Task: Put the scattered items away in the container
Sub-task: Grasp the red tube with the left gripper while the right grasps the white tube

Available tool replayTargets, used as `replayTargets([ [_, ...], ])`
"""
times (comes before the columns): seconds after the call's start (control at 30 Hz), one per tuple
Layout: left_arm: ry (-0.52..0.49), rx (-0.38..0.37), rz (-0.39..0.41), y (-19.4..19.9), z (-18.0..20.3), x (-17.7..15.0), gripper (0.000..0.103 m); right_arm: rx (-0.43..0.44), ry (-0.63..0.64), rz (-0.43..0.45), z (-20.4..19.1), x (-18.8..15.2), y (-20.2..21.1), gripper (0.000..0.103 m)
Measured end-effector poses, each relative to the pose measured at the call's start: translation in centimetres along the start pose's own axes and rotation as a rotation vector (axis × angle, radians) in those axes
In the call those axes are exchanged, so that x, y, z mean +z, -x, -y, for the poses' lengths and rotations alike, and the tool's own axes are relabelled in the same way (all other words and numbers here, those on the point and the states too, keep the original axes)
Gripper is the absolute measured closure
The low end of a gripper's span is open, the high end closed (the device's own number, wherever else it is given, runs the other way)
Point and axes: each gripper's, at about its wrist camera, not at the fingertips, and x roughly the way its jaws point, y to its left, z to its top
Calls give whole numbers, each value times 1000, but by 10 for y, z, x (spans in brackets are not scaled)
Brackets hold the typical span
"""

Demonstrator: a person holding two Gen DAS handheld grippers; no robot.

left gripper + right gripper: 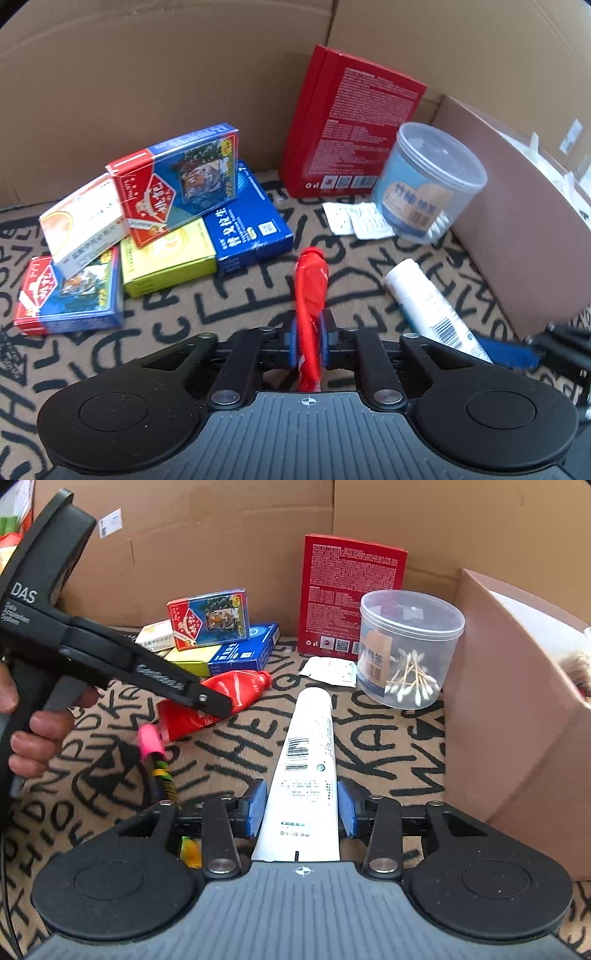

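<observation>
The left gripper [308, 334] has its jaws pressed closed on a red soft plastic tube [309, 295], which stands up between the blue pads. In the right wrist view this same tube [221, 701] is gripped near its middle, above the letter-printed tan mat [229, 753].

The right gripper [302, 806] has its jaws wide apart, one on each side of a long white tube with barcodes [308, 760]. The tube lies flat on the mat and the pads do not touch it.

The brown cardboard box [517, 709] stands at the right, just beside the white tube. A clear round tub of cotton swabs [406, 646] is near its corner, with small white sachets [328, 670] beside it. A tall red box with white print [351, 590] stands upright behind, against a cardboard wall [221, 546].

At the left is a pile of small cartons: two red-and-blue card packs [177, 181], a white and orange carton [83, 225], a yellow carton [168, 254] and a dark blue carton [251, 225]. A pink-capped marker [155, 753] lies under the left gripper.
</observation>
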Motion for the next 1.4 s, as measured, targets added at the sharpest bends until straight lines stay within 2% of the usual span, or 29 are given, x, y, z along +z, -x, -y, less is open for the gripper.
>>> replayTargets([
  [0.1,-10,5,-5,0,1,0,63,-27,11,1,-4,4,-4,52],
  [0.23,-48,22,10,-7,6,-2,56,-20,5,1,-6,8,-12,50],
  [0.37,-54,20,20,-7,5,-4,55,1,-49,-7,2,10,-19,39],
  [0.4,-56,24,22,-6,5,-4,59,1,-52,-7,2,11,-20,35],
  [0.47,-63,35,26,-6,5,-6,77,-3,-56,-3,2,11,-21,32],
  [0.53,-78,53,33,-4,7,-8,86,-6,-61,1,2,10,-22,30],
  [0.57,-81,58,35,-3,8,-9,92,-8,-63,5,1,10,-22,31],
  [0.63,-83,59,38,-1,8,-12,93,-5,-62,15,-2,8,-19,39],
  [0.7,-81,55,39,1,8,-14,93,2,-59,17,-5,6,-14,56],
  [0.73,-78,52,39,1,7,-14,90,4,-56,16,-6,5,-12,57],
  [0.77,-72,48,39,1,7,-14,80,7,-53,17,-6,5,-11,57],
  [0.83,-63,40,39,0,6,-13,69,10,-57,15,-6,6,-11,57],
  [0.93,-67,43,43,-2,8,-13,67,11,-63,9,-4,10,-14,57],
  [0.97,-67,50,44,-2,9,-14,71,7,-59,10,-5,10,-15,58],
  [1.03,-65,72,43,-1,11,-14,91,2,-60,12,-7,9,-15,60],
  [1.07,-62,78,42,0,12,-15,94,7,-62,13,-7,8,-13,60],
  [1.2,-32,79,32,9,16,-21,96,52,-82,15,-8,1,-1,61],
  [1.4,-8,67,30,24,26,-32,96,70,-131,16,-6,-8,17,61],
])
